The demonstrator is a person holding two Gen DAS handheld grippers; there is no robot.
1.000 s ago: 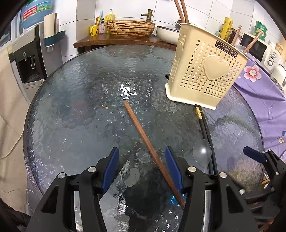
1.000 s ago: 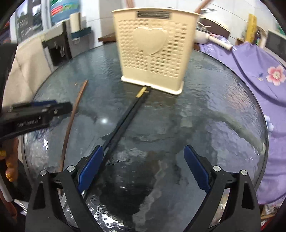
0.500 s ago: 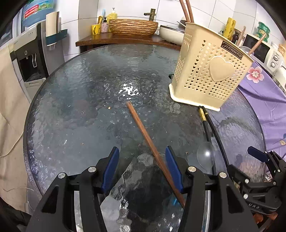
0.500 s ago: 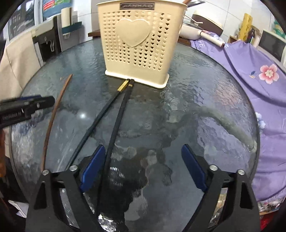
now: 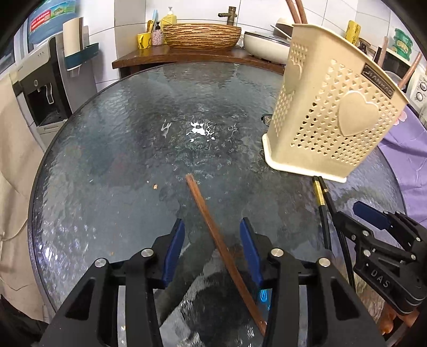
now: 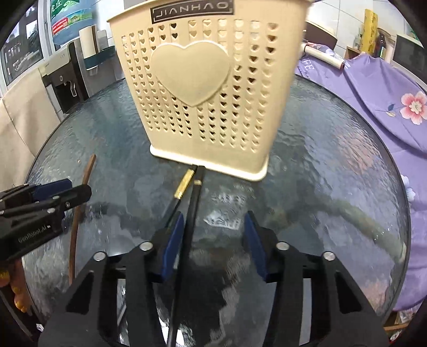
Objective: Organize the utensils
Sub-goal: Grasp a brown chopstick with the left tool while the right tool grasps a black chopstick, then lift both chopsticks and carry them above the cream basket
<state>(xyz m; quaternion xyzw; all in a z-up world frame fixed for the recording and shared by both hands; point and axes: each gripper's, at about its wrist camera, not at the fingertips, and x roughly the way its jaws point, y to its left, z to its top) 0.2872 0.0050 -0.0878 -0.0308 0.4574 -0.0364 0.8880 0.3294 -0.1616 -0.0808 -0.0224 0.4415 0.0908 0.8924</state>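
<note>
A brown wooden chopstick [image 5: 202, 211] lies on the glass table [image 5: 120, 160], running between the jaws of my left gripper [image 5: 212, 240]. Those jaws are closing and the blue pads do not touch the stick. A pair of black chopsticks [image 6: 193, 202] with gold ends lies with its tips at the foot of the cream heart-pattern basket [image 6: 202, 88]. My right gripper [image 6: 213, 235] is closing; one black stick runs between its jaws close to the left pad, the other passes beside that finger. Each gripper shows in the other's view: right gripper [image 5: 373, 227], left gripper [image 6: 53, 197].
Brown sticks [image 5: 295, 10] stand in the basket [image 5: 333, 120]. A wooden counter with a woven bowl [image 5: 201, 36] runs behind the table. A water dispenser [image 5: 45, 88] stands to the left, purple flowered cloth [image 6: 387, 106] to the right. The table's rim [image 6: 400, 213] curves nearby.
Both grippers have moved forward toward the basket and their jaws have narrowed. The brown stick now lies between the left jaws, and a black stick between the right jaws.
</note>
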